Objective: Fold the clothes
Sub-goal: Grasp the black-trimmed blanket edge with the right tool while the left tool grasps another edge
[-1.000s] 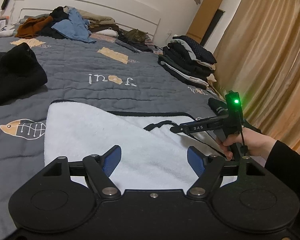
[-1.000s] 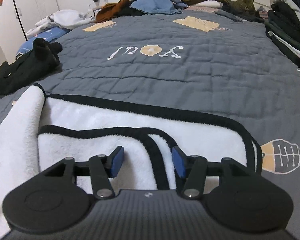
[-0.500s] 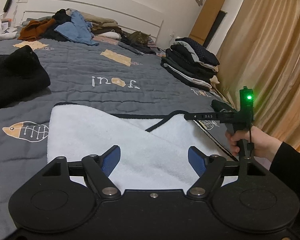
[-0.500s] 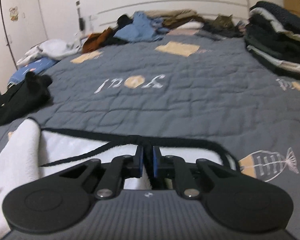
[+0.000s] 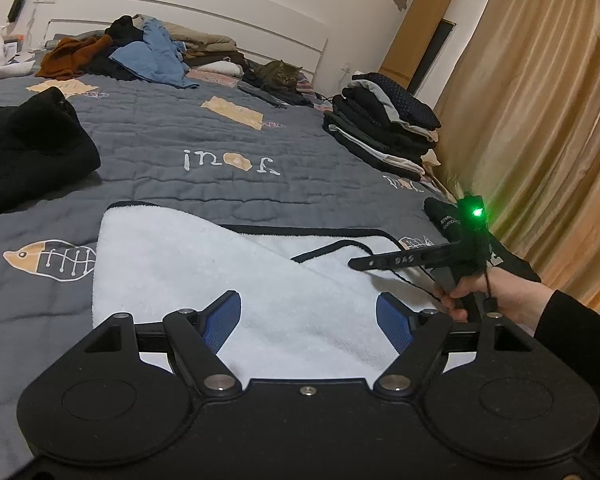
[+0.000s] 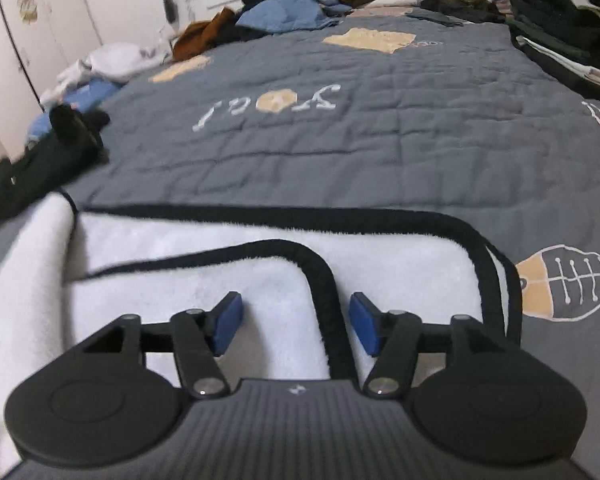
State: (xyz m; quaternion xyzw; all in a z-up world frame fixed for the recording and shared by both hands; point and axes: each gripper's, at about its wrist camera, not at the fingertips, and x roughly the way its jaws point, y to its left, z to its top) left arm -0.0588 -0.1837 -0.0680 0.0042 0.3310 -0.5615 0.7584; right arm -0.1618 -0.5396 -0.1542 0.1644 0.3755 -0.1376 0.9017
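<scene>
A white fleece garment [image 5: 204, 276] with black trim lies partly folded on the grey quilted bed. My left gripper [image 5: 308, 322] hovers open over its near white fold, nothing between the blue pads. In the right wrist view the same white fleece garment [image 6: 228, 276] shows a folded flap edged by a black trim band [image 6: 320, 280]. My right gripper [image 6: 296, 326] has its jaws opening; the trim band lies between the pads, which stand clear of it. Seen from the left wrist, the right gripper [image 5: 358, 263] is held by a hand [image 5: 496, 296] at the garment's right side.
A black garment [image 5: 24, 152] lies at the left of the bed. A stack of folded dark clothes [image 5: 384, 128] stands at the right edge by the curtain. A heap of unfolded clothes [image 5: 148, 56] and a cat [image 5: 280, 74] are at the headboard.
The right gripper closed on the black trim edge, lifted it slightly, then opened again and let it lie on the white fleece. The left gripper stayed where it was, open.
</scene>
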